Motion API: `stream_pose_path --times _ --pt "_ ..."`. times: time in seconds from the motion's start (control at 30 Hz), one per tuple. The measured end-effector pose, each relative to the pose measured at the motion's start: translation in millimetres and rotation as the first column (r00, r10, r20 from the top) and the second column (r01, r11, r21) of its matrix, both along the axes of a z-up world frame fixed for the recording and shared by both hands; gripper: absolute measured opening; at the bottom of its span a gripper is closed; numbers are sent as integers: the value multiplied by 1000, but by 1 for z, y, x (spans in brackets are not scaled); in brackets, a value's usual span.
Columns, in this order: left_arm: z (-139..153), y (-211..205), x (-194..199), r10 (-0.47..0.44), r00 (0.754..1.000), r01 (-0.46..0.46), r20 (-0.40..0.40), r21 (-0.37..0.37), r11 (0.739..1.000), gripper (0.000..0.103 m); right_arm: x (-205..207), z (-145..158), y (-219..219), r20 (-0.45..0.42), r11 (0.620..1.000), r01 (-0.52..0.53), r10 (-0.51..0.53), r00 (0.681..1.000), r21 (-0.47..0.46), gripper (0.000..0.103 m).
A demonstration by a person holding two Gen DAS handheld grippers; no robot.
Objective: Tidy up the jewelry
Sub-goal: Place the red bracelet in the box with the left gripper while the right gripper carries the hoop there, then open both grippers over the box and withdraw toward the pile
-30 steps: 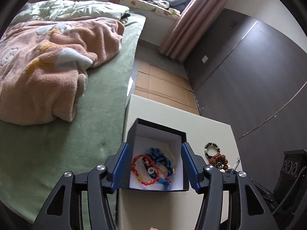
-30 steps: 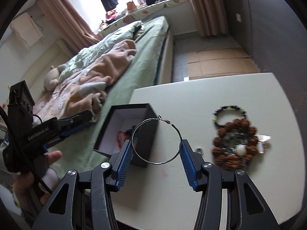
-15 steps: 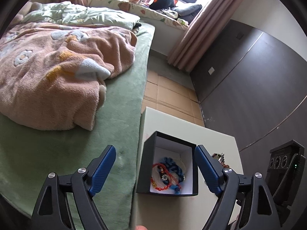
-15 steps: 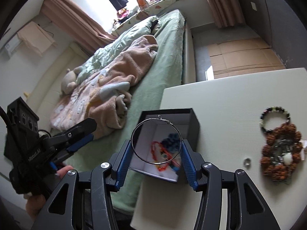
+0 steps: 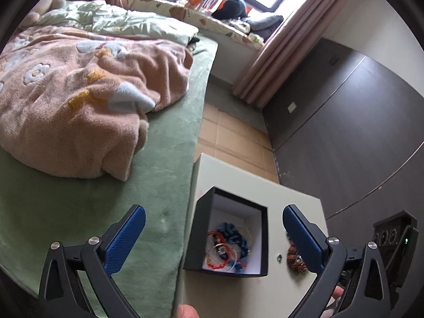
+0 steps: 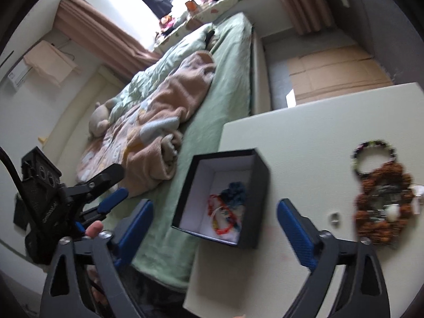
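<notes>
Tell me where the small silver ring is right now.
In the right wrist view, the small silver ring lies on the white table, right of the black box and just left of the brown bead bracelet.

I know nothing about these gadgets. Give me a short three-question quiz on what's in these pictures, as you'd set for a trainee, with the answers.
1. True or false: the right gripper is clamped on a piece of jewelry.
2. Multiple choice: where does the thin wire hoop lie? A) on the bed B) inside the black box C) beside the small ring
3. Fill in: the brown bead bracelet lies on the ____, outside the box.

Key
1. False: its jaws stand wide apart and empty, as do those of the left gripper.
2. B: it rests on the red and blue bracelets.
3. table.
</notes>
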State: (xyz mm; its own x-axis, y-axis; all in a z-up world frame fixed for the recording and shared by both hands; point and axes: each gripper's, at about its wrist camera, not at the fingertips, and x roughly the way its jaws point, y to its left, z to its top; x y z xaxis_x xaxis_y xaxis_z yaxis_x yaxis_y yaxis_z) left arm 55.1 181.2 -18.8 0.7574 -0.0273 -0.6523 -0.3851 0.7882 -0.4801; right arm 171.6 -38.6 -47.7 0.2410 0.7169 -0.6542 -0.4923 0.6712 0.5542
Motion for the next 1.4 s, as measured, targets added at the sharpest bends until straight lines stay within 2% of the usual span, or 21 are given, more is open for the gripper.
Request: stream_pose_path --times 0.2,0.43,0.7,0.87,1.0,1.1,1.23,1.27,1.4 --pt "2 -24 8 -65 998 64 8 48 997 103 -2 9 -47 49 995 91 -88 995 -42 103" --pt "4 -56 18 -153 988 151 11 97 984 103 3 11 -85 52 984 154 -149 987 -92 103" --pt "2 -95 39 -236 971 240 -44 183 953 103 9 13 -130 31 959 239 -237 971 -155 103" --pt "-1 -116 51 -291 954 300 -78 187 935 103 15 10 -158 0 944 291 -295 956 -153 103" --pt "0 -138 62 -345 933 359 -100 231 904 103 22 5 -175 -24 936 319 -326 945 -149 103" --pt "-2 -152 71 -384 914 406 -133 250 879 95 28 0 -188 -50 926 345 -356 933 -150 103" --pt "-12 -170 87 -424 879 471 -216 268 840 72 32 -3 -202 -75 917 377 -389 918 -132 102" --pt "-17 -175 92 -433 867 491 -245 276 827 69 33 -3 -205 -76 915 383 -394 916 -132 102" --pt "-33 -187 105 -462 832 540 -306 257 802 57 35 -4 -214 -76 908 394 -406 911 -141 99"
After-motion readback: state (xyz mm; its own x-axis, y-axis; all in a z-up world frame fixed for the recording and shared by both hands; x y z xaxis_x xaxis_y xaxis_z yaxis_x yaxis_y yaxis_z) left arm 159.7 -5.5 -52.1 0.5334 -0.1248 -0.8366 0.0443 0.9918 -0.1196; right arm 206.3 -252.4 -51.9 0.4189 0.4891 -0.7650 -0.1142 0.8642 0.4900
